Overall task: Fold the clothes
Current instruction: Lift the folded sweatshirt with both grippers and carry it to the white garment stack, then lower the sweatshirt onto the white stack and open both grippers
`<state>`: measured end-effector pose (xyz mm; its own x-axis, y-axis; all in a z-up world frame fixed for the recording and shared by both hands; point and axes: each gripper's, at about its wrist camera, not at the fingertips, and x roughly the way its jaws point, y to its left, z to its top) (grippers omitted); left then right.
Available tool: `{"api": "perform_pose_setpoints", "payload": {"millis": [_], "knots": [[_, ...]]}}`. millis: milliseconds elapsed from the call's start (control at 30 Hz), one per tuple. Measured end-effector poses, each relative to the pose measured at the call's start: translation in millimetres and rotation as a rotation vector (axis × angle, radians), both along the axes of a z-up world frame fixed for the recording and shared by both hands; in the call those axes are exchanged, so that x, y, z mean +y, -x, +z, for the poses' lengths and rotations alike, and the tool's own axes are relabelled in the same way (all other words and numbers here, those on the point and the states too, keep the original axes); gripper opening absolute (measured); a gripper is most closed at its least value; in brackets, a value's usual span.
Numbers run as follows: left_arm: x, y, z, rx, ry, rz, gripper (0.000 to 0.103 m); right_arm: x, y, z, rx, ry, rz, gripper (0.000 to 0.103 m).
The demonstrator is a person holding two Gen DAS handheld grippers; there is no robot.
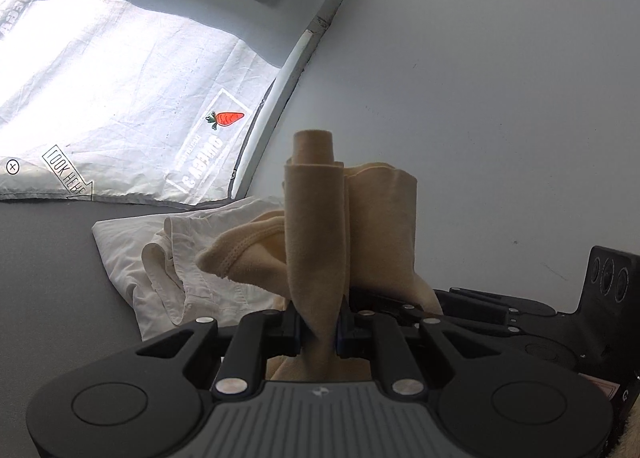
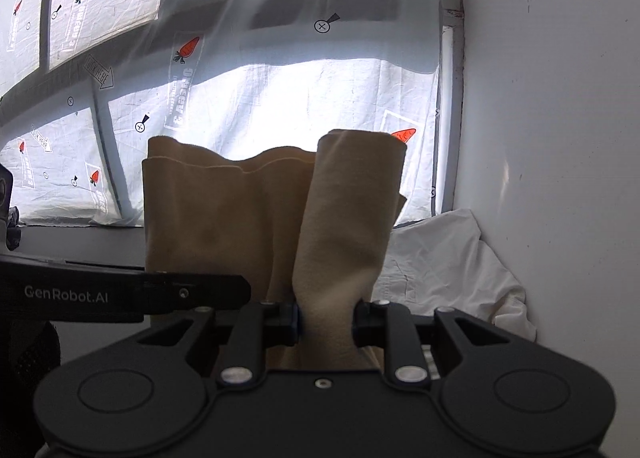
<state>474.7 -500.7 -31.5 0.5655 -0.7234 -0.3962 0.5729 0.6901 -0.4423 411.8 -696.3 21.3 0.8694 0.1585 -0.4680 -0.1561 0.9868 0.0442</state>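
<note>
Left tongs (image 1: 319,332): jaws closed on a bunched fold of the tan cloth (image 1: 316,225), which stood up from the pads in a rolled column, a stitched hem drooping to the tongs' left.

Right tongs (image 2: 326,322): jaws likewise clamped on the same tan cloth (image 2: 340,225); a thick twist of it rose between the pads, and a broad doubled panel hung to their left, its upper edge wavy.

The two tools were close together: the right tongs (image 1: 532,310) showed just to the right of the left one, and the left tongs' black arm (image 2: 120,294), lettered in white, crossed just left of the right one.

White garment (image 1: 168,258): crumpled, lying on the grey surface (image 1: 48,278) ahead and left of the left tongs, behind the tan cloth; from the right tongs it lay ahead and right (image 2: 452,270), against the white wall (image 2: 552,137).

White sheet (image 1: 120,97): creased, backlit, printed with red carrots (image 1: 226,118), arrows and circled crosses, hanging beyond both tongs over a window.

White wall (image 1: 500,97): plain, lightly scuffed, right of the left tongs.
</note>
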Motion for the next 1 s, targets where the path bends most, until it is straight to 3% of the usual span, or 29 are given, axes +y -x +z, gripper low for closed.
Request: {"api": "perform_pose_setpoints", "payload": {"millis": [167,333,500,633,700,733,833,933,967,1000], "knots": [[-37.3,-58.8,-14.5,-0.001,-0.004,-0.030,0.016,-35.4,-68.7,-12.6,-0.002,0.032,0.002,0.023],[-56.4,-134.7,-38.2,0.047,-0.005,0.002,0.016,-51.0,-144.7,-34.6,0.011,0.074,0.009,0.024],[-84.6,-192.1,-62.6,0.072,-0.076,0.153,0.016,-62.9,-219.0,-81.3,0.038,0.036,-0.043,0.028],[-90.9,-230.7,-97.3,0.124,-0.207,0.282,0.017,-60.2,-253.0,-122.1,0.081,0.109,-0.155,0.045],[-83.3,-234.1,-116.1,0.157,-0.192,0.304,0.021,-53.9,-250.7,-125.0,0.048,0.173,-0.217,0.047],[-80.6,-233.7,-120.3,0.168,-0.186,0.316,0.024,-51.0,-244.1,-122.6,0.007,0.188,-0.260,0.053],[-72.6,-232.5,-132.7,0.200,-0.168,0.350,0.042,-50.2,-224.1,-115.7,-0.071,0.144,-0.290,0.059],[-68.4,-235.6,-142.3,0.229,-0.145,0.350,0.051,-51.1,-224.2,-130.0,0.051,0.066,-0.195,0.059],[-67.5,-235.7,-143.3,0.241,-0.151,0.354,0.063,-50.8,-226.2,-137.2,0.099,0.058,-0.210,0.059],[-66.0,-234.1,-141.5,0.251,-0.163,0.353,0.065,-51.4,-226.5,-137.6,0.122,0.040,-0.228,0.059]]}}
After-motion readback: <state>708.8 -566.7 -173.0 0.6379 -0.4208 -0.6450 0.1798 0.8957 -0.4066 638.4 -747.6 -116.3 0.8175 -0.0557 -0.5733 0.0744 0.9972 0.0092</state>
